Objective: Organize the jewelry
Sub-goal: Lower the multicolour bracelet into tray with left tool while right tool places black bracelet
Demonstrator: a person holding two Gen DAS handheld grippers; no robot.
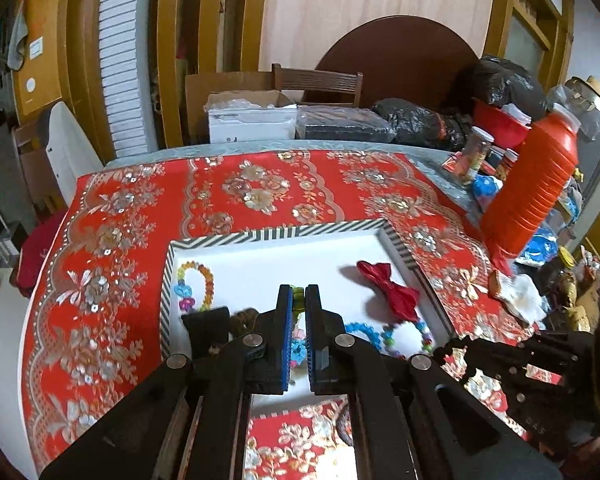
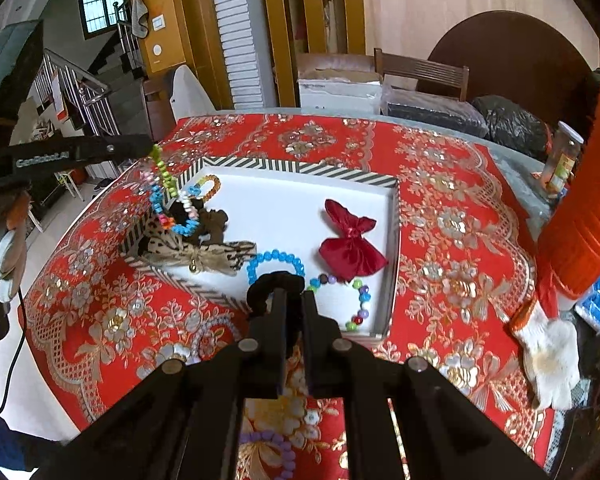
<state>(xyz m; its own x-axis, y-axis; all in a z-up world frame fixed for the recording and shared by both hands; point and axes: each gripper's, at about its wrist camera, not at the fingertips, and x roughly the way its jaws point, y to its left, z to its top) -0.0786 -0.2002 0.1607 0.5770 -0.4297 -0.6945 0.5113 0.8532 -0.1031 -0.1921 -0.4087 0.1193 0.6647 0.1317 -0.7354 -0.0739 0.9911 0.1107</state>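
A white tray with a striped rim (image 1: 276, 233) (image 2: 300, 167) sits on the red cloth. In it lie a red bow (image 1: 392, 290) (image 2: 352, 242), a blue bead bracelet (image 2: 275, 260), a multicoloured bracelet (image 2: 356, 296), an orange bead bracelet (image 1: 198, 284) and a leopard-print bow (image 2: 204, 254). My left gripper (image 1: 299, 300) (image 2: 152, 148) is shut on a colourful bead strand (image 2: 168, 196) that hangs over the tray's left rim. My right gripper (image 2: 294, 300) is shut on a black scrunchie (image 2: 274, 286) at the tray's near rim.
A purple bracelet (image 2: 272, 446) lies on the red cloth (image 2: 440, 216) under the right gripper. An orange jug (image 1: 536, 184), jars, a white glove (image 2: 548, 352) and clutter stand at the right. Boxes and a chair stand behind the table.
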